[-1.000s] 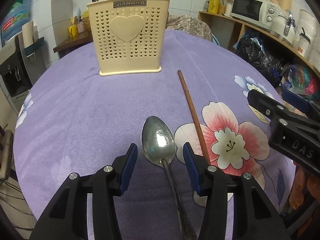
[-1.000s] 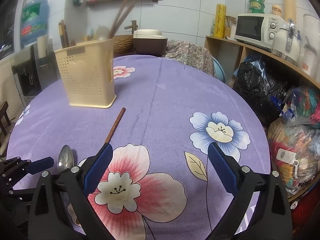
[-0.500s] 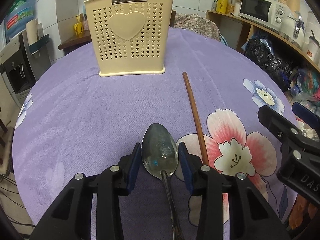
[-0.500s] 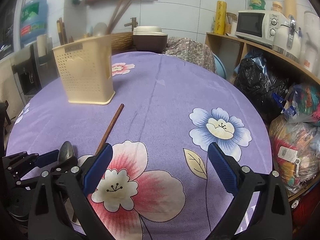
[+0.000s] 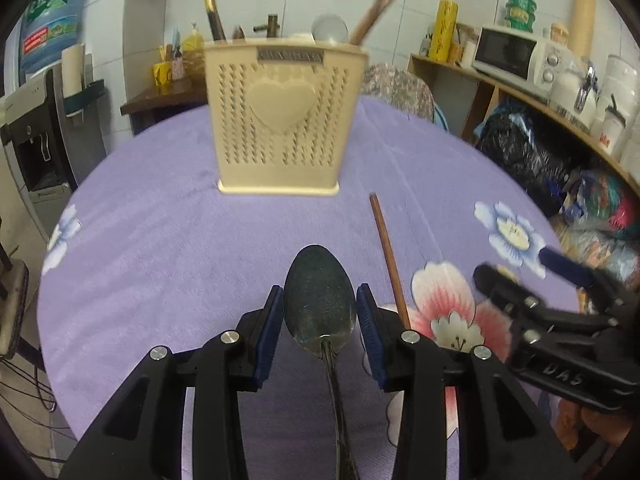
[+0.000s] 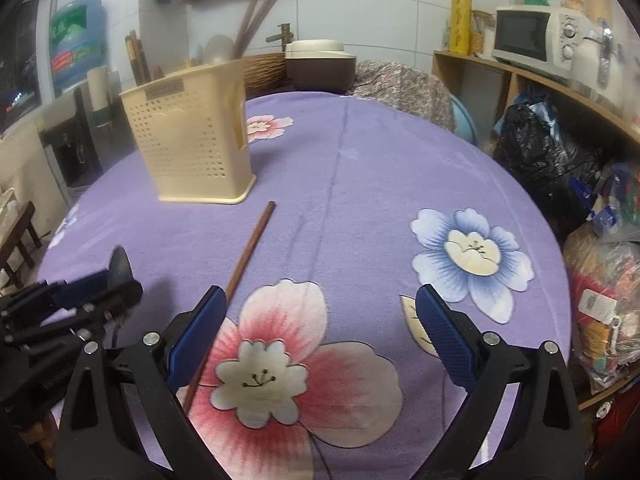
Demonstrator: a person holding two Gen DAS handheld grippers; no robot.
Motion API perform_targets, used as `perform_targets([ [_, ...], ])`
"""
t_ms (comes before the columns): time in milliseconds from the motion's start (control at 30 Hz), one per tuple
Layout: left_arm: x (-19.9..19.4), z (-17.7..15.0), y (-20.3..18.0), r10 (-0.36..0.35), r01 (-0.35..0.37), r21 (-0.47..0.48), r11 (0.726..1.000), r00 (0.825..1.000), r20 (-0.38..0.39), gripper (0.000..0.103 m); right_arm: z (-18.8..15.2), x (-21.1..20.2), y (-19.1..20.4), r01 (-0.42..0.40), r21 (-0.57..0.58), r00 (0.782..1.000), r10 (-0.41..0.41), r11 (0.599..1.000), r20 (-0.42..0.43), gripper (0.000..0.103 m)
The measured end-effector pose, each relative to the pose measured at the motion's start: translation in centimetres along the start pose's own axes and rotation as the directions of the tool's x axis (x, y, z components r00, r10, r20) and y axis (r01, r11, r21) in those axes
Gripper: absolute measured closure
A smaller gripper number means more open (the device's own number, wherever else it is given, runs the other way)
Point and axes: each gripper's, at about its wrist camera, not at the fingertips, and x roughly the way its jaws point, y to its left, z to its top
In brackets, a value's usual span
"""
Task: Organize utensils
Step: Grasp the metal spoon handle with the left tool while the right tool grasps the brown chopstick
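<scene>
Between the left tongs (image 5: 320,320), a metal spoon (image 5: 319,304) sat pinched at its bowl, handle running back toward the wrist, pointing at the cream holder (image 5: 285,120) ahead. Rightward, a wooden chopstick (image 6: 248,252) lay beside the spread right tongs (image 6: 320,332), nearer them.

One spoon (image 5: 319,300), one chopstick (image 5: 389,258), one holder (image 5: 285,120)

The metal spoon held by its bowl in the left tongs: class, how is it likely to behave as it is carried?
The spoon looks rigid, so it should not flop. Its smooth bowl, pinched at the edges by the left tongs, may slip or pivot. The long handle trailing behind could drag it down.
</scene>
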Motion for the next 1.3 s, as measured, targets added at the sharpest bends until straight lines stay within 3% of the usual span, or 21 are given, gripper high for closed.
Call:
perform_targets([
  [133, -2.2, 1.9, 1.4, 0.013, -0.011, -0.022, 1.0, 0.996, 0.09, 0.065, 1.6, 1.6, 0.9, -0.112, 0.025, 0.992, 0.113, 0.993, -0.059, 0.016],
  [300, -3.7, 2.8, 3.2, 0.003, 0.007, -0.055, 0.998, 0.984, 0.178, 0.065, 3.5, 4.4, 3.3, -0.171, 0.019, 0.978, 0.172, 0.985, -0.122, 0.029],
  [467, -3.7, 2.4, 3.9, -0.006, 0.02, -0.071, 0.997, 0.982, 0.189, 0.065, 4.5, 8.3, 5.3, -0.123, -0.006, 0.973, 0.12, 0.992, -0.195, 0.054],
  [667, -4.0, 2.3, 4.9, -0.015, 0.03, -0.076, 0.997, 0.981, 0.195, 0.065, 5.1, 11.0, 5.6, -0.084, 0.026, 0.967, 0.088, 0.996, -0.24, 0.068],
  [900, -3.8, 2.4, 5.2, -0.012, 0.029, -0.082, 0.996, 0.981, 0.193, 0.065, 5.1, 11.8, 6.0, -0.035, 0.014, 0.97, 0.037, 0.999, -0.241, 0.079],
  [1067, -4.0, 2.4, 5.3, -0.013, 0.029, -0.08, 0.996, 0.981, 0.196, 0.065, 5.5, 12.3, 5.6, -0.016, 0.005, 0.971, 0.017, 1.0, -0.237, 0.093],
  [1300, -4.0, 2.3, 5.4, -0.012, 0.027, -0.074, 0.997, 0.981, 0.196, 0.065, 5.6, 12.5, 4.9, -0.037, 0.032, 0.973, 0.044, 0.999, -0.226, 0.094],
])
